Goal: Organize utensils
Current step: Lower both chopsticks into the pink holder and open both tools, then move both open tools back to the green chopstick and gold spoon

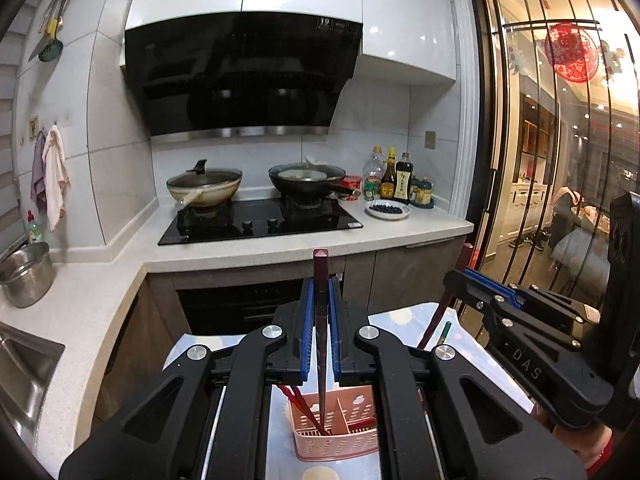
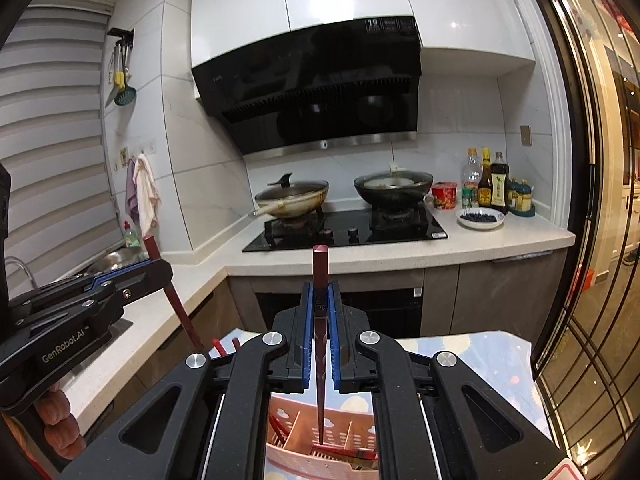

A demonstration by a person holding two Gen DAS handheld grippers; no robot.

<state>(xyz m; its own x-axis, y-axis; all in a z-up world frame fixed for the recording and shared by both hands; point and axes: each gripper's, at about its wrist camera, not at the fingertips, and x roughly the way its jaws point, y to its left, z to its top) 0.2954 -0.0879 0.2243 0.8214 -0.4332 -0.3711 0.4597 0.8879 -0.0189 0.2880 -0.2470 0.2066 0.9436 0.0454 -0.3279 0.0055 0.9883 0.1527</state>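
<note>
We hold a black two-finger left gripper point(image 1: 320, 300) with blue pads, clamped on a dark red, square-section chopstick point(image 1: 320, 320). The chopstick stands nearly upright between the pads, its blunt end above the fingertips and its thin tip down inside a pink perforated plastic utensil basket point(image 1: 336, 440).

The matching black right gripper point(image 2: 320, 304) is clamped in the same way on a second dark red chopstick point(image 2: 320, 340). Its tip points down into the same basket point(image 2: 304, 456), over a divided compartment.

Further red chopsticks point(image 1: 298, 404) already lean inside the basket's left compartment. The basket rests on a table with a pale blue patterned cover point(image 1: 396, 316), just in front of a white stone kitchen counter point(image 1: 304, 246).

On that counter, well apart from the basket, a black gas hob point(image 1: 260, 224) carries a lidded beige pan point(image 1: 204, 188) and a dark wok point(image 1: 306, 178). A white dish of dark berries point(image 1: 387, 209) lies beside sauce bottles point(image 1: 394, 176).
</note>
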